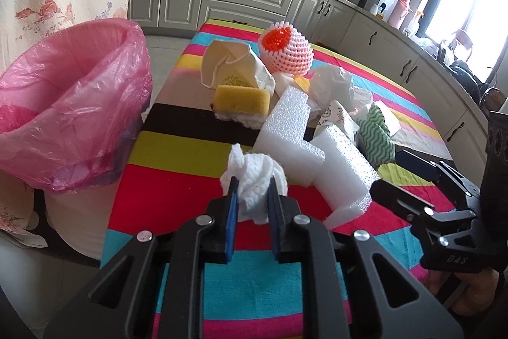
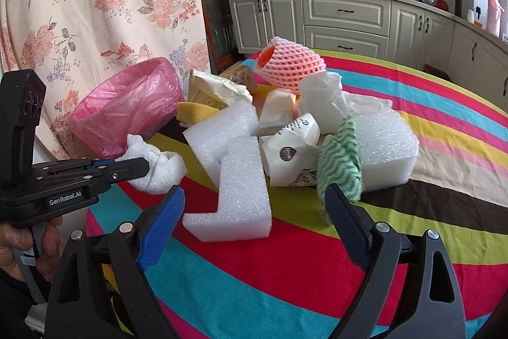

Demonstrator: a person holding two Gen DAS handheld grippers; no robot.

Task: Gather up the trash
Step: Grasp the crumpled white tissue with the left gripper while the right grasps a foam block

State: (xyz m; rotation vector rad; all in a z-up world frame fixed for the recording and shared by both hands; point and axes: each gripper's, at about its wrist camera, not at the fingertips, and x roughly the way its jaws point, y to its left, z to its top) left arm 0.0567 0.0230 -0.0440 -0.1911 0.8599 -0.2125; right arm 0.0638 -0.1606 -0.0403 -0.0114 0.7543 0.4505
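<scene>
The left gripper (image 1: pixel 252 189) was closed on a crumpled white tissue (image 1: pixel 254 180), its blue pads (image 1: pixel 232 212) pressing the wad from both sides at the near left edge of the striped tablecloth (image 1: pixel 222 291). The right wrist view confirmed the grip — the tissue bulged around the closed fingertips and appeared to sit at or just above the cloth; whether it had cleared the surface could not be told.

The right gripper (image 2: pixel 254 208) stood open and empty, its jaws set wide on either side of the L-shaped foam block (image 2: pixel 235 173), without touching it. A green-and-white cloth (image 2: pixel 341 167) lay just beside the right finger.

The step in hand was judged to be the pick of the first item, with the grasp complete and the transfer not yet made. The remaining trash — a yellow sponge (image 1: pixel 241 100), a foam fruit net (image 1: pixel 287 50), paper wrappers (image 2: pixel 289 148) and a second foam block (image 2: pixel 387 148) — lay piled in the middle of the table.

The next move called for lifting the tissue clear, carrying it left over the rim of the pink-lined bin (image 1: pixel 73 91) beside the table, and releasing only once above the opening.
</scene>
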